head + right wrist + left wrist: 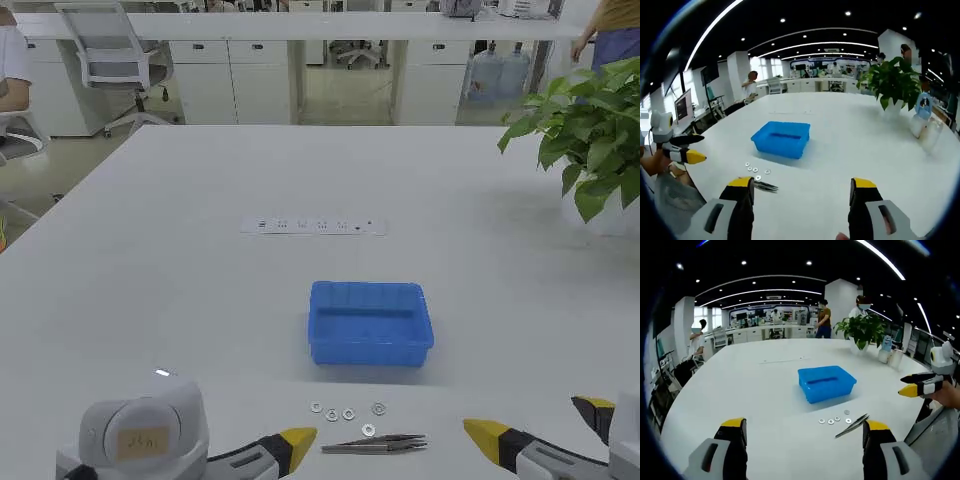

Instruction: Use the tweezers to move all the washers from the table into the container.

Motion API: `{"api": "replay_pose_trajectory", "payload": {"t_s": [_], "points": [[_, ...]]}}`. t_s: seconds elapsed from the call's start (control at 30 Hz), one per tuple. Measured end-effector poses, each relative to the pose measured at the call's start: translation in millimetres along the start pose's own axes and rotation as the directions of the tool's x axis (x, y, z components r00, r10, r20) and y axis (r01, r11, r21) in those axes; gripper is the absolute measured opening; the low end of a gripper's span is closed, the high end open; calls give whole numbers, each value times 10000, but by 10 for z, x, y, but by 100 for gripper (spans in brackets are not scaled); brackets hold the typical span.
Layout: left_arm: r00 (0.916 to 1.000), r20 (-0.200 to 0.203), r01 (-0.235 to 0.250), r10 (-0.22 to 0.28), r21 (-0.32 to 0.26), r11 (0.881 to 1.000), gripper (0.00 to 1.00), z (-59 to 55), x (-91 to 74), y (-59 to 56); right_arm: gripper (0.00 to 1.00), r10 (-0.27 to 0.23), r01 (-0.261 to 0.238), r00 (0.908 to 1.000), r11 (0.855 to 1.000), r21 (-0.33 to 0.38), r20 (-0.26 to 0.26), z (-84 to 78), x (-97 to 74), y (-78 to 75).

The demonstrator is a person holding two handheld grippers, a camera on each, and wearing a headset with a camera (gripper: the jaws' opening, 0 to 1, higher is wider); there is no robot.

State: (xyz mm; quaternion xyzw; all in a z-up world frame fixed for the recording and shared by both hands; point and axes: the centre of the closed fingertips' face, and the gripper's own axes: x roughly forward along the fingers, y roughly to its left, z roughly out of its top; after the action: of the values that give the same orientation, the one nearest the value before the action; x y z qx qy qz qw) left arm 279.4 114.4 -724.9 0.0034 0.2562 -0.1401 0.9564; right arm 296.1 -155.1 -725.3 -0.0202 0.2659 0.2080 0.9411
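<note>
Five small washers (348, 413) lie flat in a loose cluster on the white surface (200, 300), just beside the slim metal tweezers (375, 443) and near the front wall of the empty blue container (370, 352). They look thin, light, stiff and slippery, best pinched across an edge. The tweezers probably want a hold at mid-length. The left hand-held gripper (804, 424) and the right hand-held gripper (801, 182) are both spread wide, carrying nothing.

Both the left gripper (804, 425) and the right gripper (801, 183) have pale grey moulded bodies with dark oblong slots, and black jaws capped by bright yellow tips.
</note>
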Motion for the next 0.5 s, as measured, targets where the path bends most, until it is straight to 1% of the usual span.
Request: {"api": "replay_pose_trajectory", "payload": {"t_s": [0.03,0.2,0.4,0.5], "points": [[10000,-2,-26,26,12,10000,97,-1,1,3,75,-13,13,10000,10000,0,98,17,-8,-3],[10000,-58,-63,64,103,9999,99,-8,10,6,77,6,-6,9999,10000,75,114,21,-4,-1],[9999,27,-111,111,21,9999,99,5,1,17,79,132,-132,9999,9999,-66,-24,-10,16,36],[9998,40,-170,170,104,9998,99,9,0,22,79,165,-166,9998,9998,-117,-58,-16,19,44]]}}
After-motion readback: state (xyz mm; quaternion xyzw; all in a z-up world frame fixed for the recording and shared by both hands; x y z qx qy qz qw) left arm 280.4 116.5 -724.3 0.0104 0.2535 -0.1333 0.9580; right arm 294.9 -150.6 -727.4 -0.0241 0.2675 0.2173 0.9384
